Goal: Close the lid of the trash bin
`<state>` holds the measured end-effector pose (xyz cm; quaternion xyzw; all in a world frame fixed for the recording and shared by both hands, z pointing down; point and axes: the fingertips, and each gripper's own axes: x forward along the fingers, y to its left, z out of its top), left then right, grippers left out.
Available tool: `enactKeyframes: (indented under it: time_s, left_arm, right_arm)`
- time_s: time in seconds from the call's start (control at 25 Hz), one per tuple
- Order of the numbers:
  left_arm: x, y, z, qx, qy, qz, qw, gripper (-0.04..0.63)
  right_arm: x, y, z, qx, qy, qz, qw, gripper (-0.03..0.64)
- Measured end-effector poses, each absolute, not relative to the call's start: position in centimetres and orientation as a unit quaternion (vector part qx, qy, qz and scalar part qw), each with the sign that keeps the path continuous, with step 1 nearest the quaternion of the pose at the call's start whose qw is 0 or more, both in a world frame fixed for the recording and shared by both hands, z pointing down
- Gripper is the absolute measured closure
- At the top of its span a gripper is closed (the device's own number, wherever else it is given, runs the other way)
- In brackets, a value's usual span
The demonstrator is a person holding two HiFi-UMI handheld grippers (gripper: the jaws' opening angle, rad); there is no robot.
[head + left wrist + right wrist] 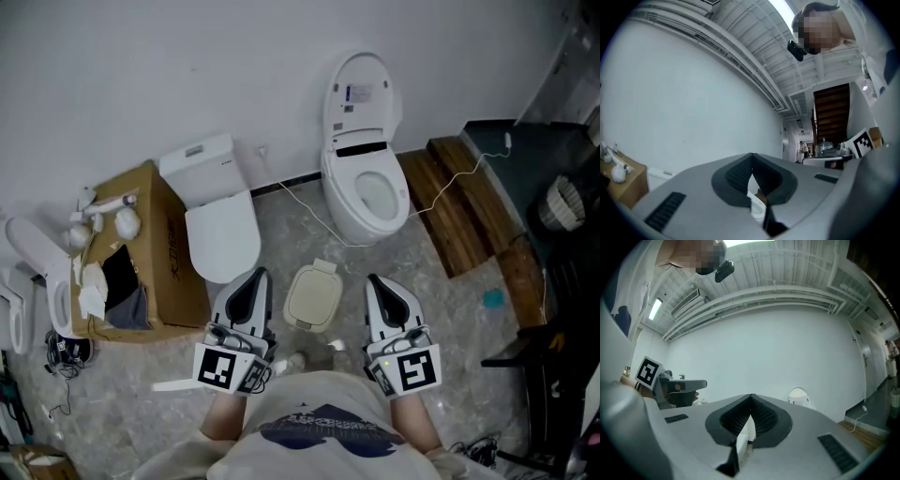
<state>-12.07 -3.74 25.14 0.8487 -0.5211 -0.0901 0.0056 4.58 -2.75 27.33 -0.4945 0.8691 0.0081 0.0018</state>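
**Desk:** Where is the bin from where you sit?

**Operator:** In my head view the small cream plastic trash bin (300, 317) stands on the grey marbled floor (450, 309), between my two grippers and just ahead of them. Its rounded-square lid (312, 296) lies flat on top, down as far as I can tell.

**Desk:** And your tools?

**Operator:** My left gripper (255, 277) has its jaws pressed together with nothing between them. My right gripper (375, 281) is the same, closed and empty. Neither one touches the bin. Each gripper view looks out level at the plain white wall (778, 352), over pads that meet at the tip.

**Desk:** What else is around?

**Operator:** Beyond the bin I see a white ceramic toilet with its seat cover raised (364, 150). To the left of that is a second white toilet with its cover down (220, 225), just beside a brown cardboard box (159, 234). Dark wooden planks (455, 202) lie to the right.
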Motion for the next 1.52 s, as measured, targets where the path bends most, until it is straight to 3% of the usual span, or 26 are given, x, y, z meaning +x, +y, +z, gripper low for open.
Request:
enactKeyframes:
  time_s: [1.52]
  left_arm:
    - [-13.0,-3.4,25.6,0.844,-0.528,-0.092,0.012,0.597]
  right_arm:
    - [3.7,-2.5,26.1,-0.489,0.871,0.044,-0.003,0.611]
